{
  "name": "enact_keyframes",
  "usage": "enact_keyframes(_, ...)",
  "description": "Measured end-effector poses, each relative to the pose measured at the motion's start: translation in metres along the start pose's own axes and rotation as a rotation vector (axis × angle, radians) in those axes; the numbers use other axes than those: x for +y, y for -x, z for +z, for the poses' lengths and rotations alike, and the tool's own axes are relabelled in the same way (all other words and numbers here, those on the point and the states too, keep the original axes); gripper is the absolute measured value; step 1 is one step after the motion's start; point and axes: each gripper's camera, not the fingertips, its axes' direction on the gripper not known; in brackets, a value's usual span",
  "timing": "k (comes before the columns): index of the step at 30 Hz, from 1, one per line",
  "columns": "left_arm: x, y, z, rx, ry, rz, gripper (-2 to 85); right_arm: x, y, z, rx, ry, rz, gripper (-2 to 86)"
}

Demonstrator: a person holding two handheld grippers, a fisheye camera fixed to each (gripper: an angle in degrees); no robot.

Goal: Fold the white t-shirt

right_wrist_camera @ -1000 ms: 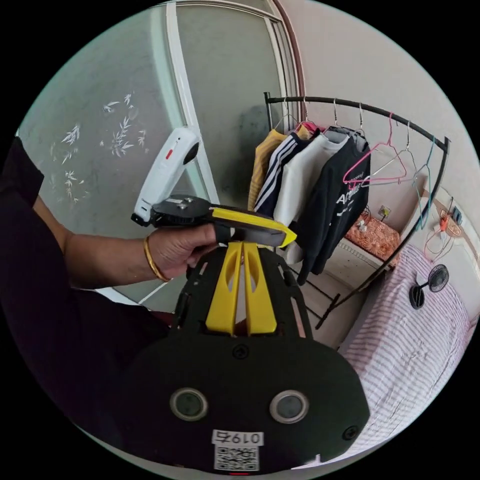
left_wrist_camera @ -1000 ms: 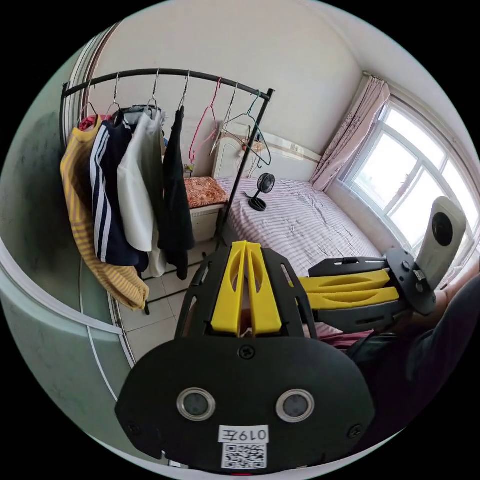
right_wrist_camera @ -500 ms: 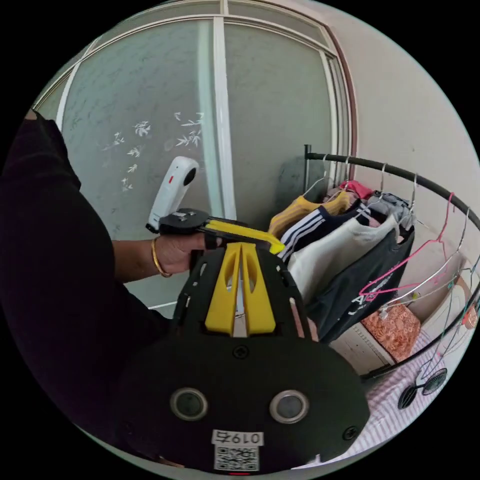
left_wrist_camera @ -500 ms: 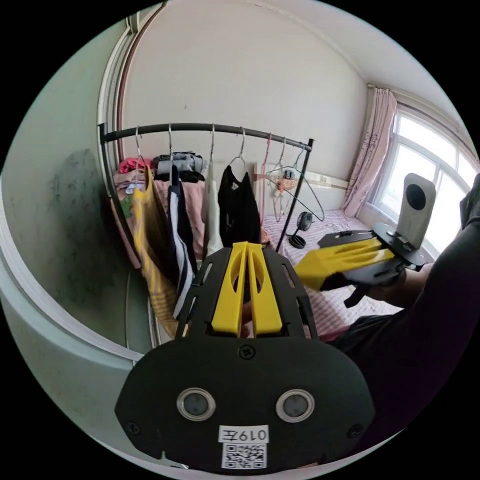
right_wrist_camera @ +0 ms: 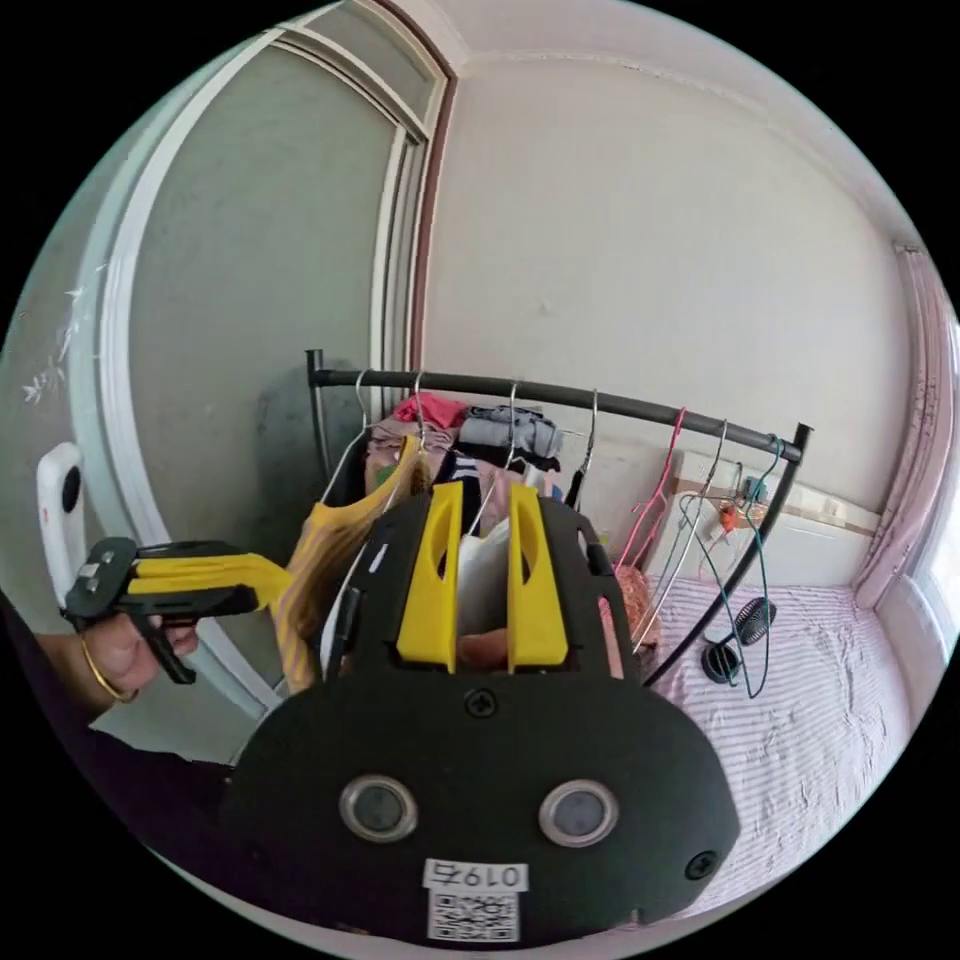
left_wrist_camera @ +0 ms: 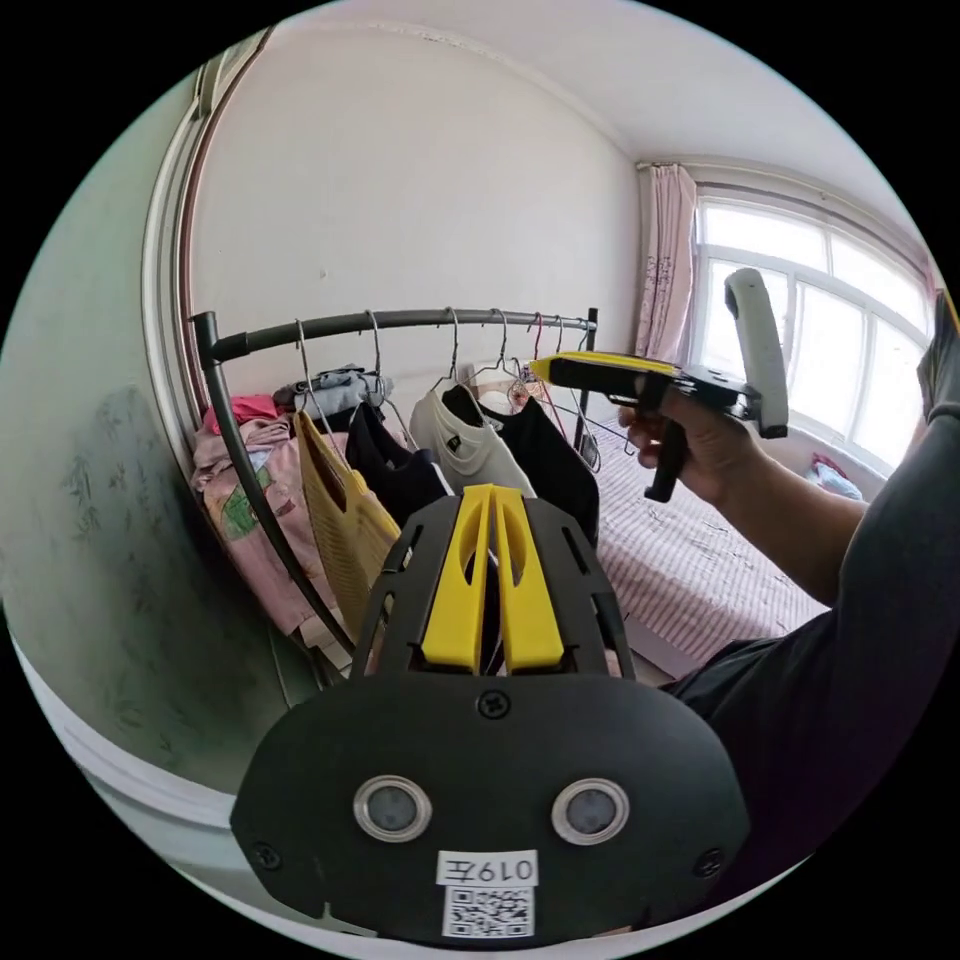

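Shirt [left_wrist_camera: 470,450] is hanging on the rack [left_wrist_camera: 400,322], so the right gripper [right_wrist_camera: 484,500] is reaching, jaws apart; left gripper [left_wrist_camera: 491,500] is waiting, jaws pressed together.

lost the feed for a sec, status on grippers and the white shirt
Left gripper shut, empty. Right gripper open, nearing rack. White t-shirt on hanger, ungrabbed, wedged between dark garments.
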Motion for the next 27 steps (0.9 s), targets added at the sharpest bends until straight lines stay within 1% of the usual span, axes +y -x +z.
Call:
enact_keyframes(4,0.011,0.048,0.003,0.101,-0.011,-0.016,0.8,-0.015,0.027,0.036,0.082,0.077,0.052,8.5)
enact_keyframes(6,0.014,0.065,0.005,0.114,-0.012,-0.019,0.9,-0.025,0.038,0.057,0.14,0.109,0.098,8.6)
enact_keyframes(10,0.014,0.101,0.006,0.149,-0.018,-0.012,0.9,-0.031,0.052,0.089,0.245,0.193,0.115,8.1)
enact_keyframes(13,0.01,0.121,0.006,0.146,-0.017,-0.007,0.9,-0.031,0.059,0.11,0.292,0.297,0.137,5.3)
enact_keyframes(14,0.009,0.124,0.007,0.152,-0.018,-0.009,0.9,-0.032,0.061,0.115,0.287,0.338,0.154,2.1)
enact_keyframes(15,0.006,0.132,0.007,0.167,-0.02,-0.017,0.9,-0.034,0.065,0.118,0.293,0.381,0.139,0.2)
enact_keyframes(17,0.003,0.142,0.007,0.193,-0.019,-0.029,0.9,-0.038,0.071,0.12,0.305,0.412,0.103,-0.5)
enact_keyframes(19,-0.004,0.152,0.006,0.22,-0.021,-0.036,0.9,-0.041,0.07,0.116,0.27,0.417,0.11,-0.8)
enact_keyframes(22,-0.015,0.161,0.004,0.237,-0.016,-0.034,0.9,-0.042,0.071,0.1,0.274,0.389,0.131,-0.9)
enact_keyframes(27,-0.042,0.169,-0.002,0.266,-0.011,-0.019,1.1,-0.051,0.079,0.054,0.237,0.334,0.145,-1.0)
